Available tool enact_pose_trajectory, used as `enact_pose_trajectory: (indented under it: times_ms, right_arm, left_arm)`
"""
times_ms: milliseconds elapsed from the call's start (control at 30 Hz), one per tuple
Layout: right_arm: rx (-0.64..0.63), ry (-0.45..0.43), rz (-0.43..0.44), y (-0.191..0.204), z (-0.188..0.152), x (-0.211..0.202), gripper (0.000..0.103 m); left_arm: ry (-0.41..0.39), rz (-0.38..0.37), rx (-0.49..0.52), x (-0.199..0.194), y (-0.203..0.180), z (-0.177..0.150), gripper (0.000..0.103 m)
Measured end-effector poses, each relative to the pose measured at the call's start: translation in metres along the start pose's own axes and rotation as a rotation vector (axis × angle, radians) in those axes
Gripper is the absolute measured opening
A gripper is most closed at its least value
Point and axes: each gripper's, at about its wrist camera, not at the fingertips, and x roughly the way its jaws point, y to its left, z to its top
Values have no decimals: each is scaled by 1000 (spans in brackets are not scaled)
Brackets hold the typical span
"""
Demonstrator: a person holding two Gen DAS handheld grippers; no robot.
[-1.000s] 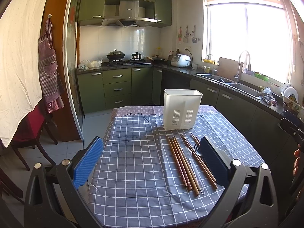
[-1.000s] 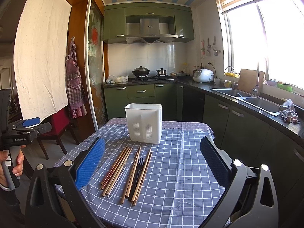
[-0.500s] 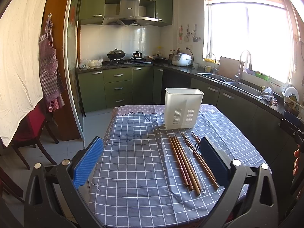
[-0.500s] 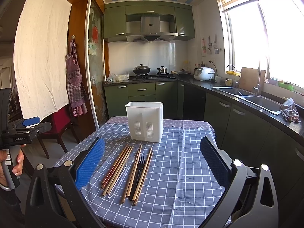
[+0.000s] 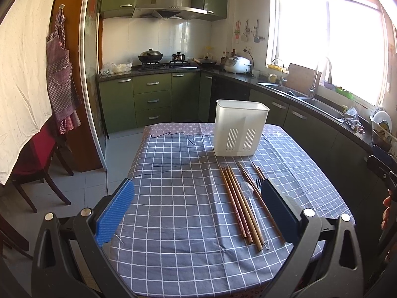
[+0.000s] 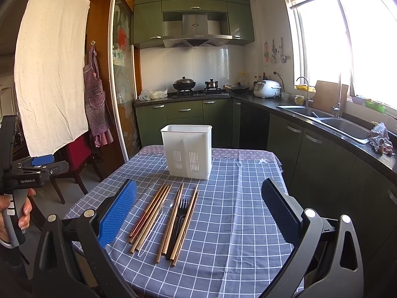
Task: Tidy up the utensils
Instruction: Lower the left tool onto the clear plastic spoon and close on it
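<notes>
Grippers, left (image 5: 198,213) and right (image 6: 198,211), hover spread and empty over eight brown wooden chopsticks (image 6: 158,213), one black plastic fork (image 6: 180,217), one clear plastic spoon (image 6: 162,219), one white slotted plastic caddy (image 6: 187,150) beyond.

A table (image 6: 250,243) covered by a blue-grey checked cloth (image 5: 178,206) carries everything. Toward its far end a white slotted utensil holder (image 6: 187,151) stands upright. Nearer the camera, a row of wooden chopsticks (image 6: 151,213) lies lengthwise side by side, with a clear plastic spoon (image 6: 158,221) and a black fork (image 6: 180,221) lying among them.
</notes>
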Motion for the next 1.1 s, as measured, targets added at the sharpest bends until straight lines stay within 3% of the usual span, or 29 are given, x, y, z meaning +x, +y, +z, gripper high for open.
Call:
enact_pose_trajectory:
  times_ms: [267, 433, 567, 600, 700, 833, 933, 1100]
  right_arm:
    - [-89, 204, -84, -20, 1, 76, 99]
    - [-105, 366, -75, -35, -4, 135, 99]
    - [-59, 458, -47, -51, -9, 168, 99]
    - [-36, 472, -41, -57, -10, 174, 99]
    - [30, 532, -42, -70, -13, 185, 97]
    - [65, 553, -32, -80, -17, 186, 82]
    - [55, 565, -33, -81, -21, 186, 76]
    - [15, 571, -35, -74, -26, 188, 66]
  left_arm:
    - [156, -52, 31, 59, -14, 14, 97]
    - [288, -59, 83, 105, -40, 24, 97]
    - [440, -128, 92, 147, -61, 23, 97]
    - [475, -150, 85, 156, -65, 22, 94]
    - [584, -186, 65, 179, -78, 13, 71]
    - [699, -228, 51, 200, -96, -3, 54]
    - [741, -220, 44, 211, -106, -9, 39]
    - [757, -188, 45, 223, -114, -11, 29]
